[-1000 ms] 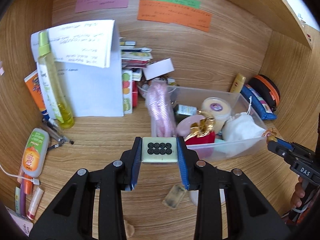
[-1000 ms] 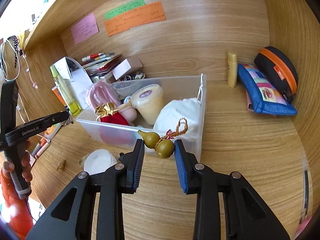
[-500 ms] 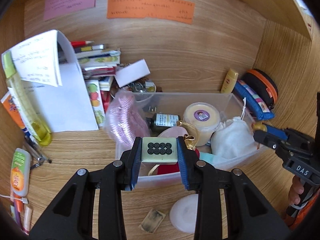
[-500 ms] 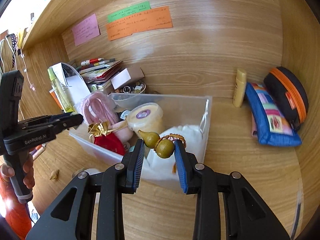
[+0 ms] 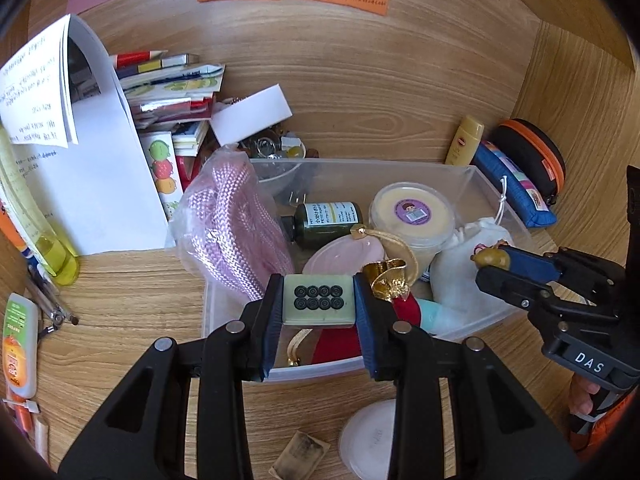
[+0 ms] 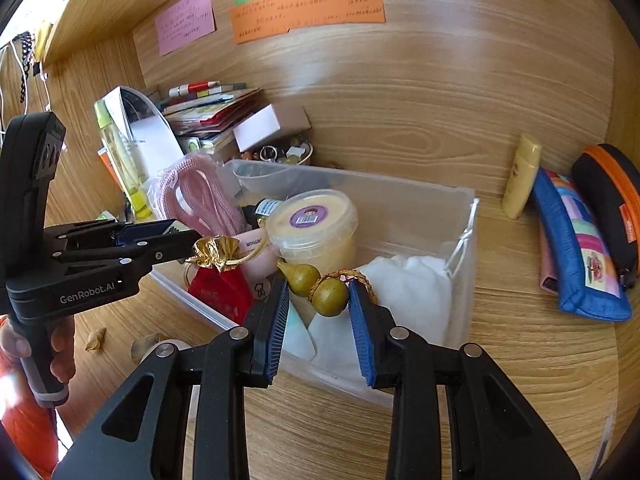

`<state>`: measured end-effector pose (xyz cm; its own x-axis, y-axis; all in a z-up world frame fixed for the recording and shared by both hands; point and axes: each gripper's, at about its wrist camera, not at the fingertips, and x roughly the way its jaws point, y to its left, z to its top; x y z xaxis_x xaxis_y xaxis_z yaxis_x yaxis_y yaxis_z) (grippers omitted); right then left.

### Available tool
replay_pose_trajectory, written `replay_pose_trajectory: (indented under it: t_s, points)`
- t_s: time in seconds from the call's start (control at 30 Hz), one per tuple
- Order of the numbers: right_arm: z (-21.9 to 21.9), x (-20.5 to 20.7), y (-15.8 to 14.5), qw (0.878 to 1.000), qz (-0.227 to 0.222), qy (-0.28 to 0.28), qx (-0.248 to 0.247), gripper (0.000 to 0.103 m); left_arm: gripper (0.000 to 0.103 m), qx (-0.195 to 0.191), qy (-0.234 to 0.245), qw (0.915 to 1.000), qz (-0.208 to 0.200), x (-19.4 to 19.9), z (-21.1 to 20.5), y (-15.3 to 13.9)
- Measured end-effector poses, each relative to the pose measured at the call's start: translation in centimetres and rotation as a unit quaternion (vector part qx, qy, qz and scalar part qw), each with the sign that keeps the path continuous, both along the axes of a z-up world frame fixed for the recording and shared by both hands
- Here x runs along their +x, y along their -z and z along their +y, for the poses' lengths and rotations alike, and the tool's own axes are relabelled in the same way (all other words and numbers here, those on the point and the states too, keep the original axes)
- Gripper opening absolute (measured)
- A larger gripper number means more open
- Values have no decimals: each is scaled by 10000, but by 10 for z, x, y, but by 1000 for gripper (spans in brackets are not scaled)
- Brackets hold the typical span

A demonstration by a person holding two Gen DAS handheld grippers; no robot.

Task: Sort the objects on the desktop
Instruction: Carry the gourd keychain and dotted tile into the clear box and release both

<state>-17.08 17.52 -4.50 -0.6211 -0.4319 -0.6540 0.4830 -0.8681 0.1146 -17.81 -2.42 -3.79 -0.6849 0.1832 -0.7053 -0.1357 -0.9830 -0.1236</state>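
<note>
So this sorting job looks like it's somewhere in the middle, going by what's lying where. Starting at the left edge of the tabletop (image 5: 132, 300), there's a bunch of stuff not binned yet: an orange-label tube (image 5: 18, 344), some metal clippers or tweezers (image 5: 52, 304), a tall yellow bottle (image 5: 40, 232) leaning by a folded paper sheet (image 5: 92, 184), and a messy stack of booklets (image 5: 172, 92) against the back wall. Moving over, the left gripper (image 5: 319, 300) has its jaws pinched down to a narrow gap on a pale green mahjong tile (image 5: 319, 299), black dots facing up, and it hangs right over the near-left part of the clear plastic bin (image 6: 466, 216). The bin already has a fair load: a pink rope bundle (image 5: 236, 220) spilling over its left wall, a dark green bottle (image 5: 328, 218), a cream tub (image 6: 314, 222), a red pouch with gold top (image 6: 218, 276), a white drawstring bag (image 6: 408, 284). Just in front of it a white round lid (image 5: 368, 436) and a small brownish packet (image 5: 300, 450) sit loose on the wood. Then the right gripper (image 6: 320, 294), jaws also nearly closed, is clamped on a little olive gourd charm (image 6: 318, 286) with a braided cord, hovering over the bin's middle above the white bag. Far right, a yellow tube (image 6: 522, 178), a blue patchwork pouch (image 6: 576, 248) and a black case with orange zip (image 6: 612, 196) haven't gone in. My guess: both pieces are about to get dropped, and plenty remains.
</note>
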Motion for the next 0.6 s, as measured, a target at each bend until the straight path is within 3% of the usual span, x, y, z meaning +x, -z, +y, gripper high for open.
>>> replay_pose_trajectory:
  t_s: [0.37, 0.5, 0.6]
  points:
    - [-9, 1, 3, 9994, -1, 122, 315, 28, 33, -66, 85, 9999, -110, -2, 10, 8]
    - [-13, 4, 2, 9986, 109, 133, 497, 29, 39, -79, 22, 9999, -123, -1, 8, 6]
    - [-12, 6, 1, 9984, 130, 159, 521, 37, 43, -91, -8, 9999, -114, 2, 8, 3]
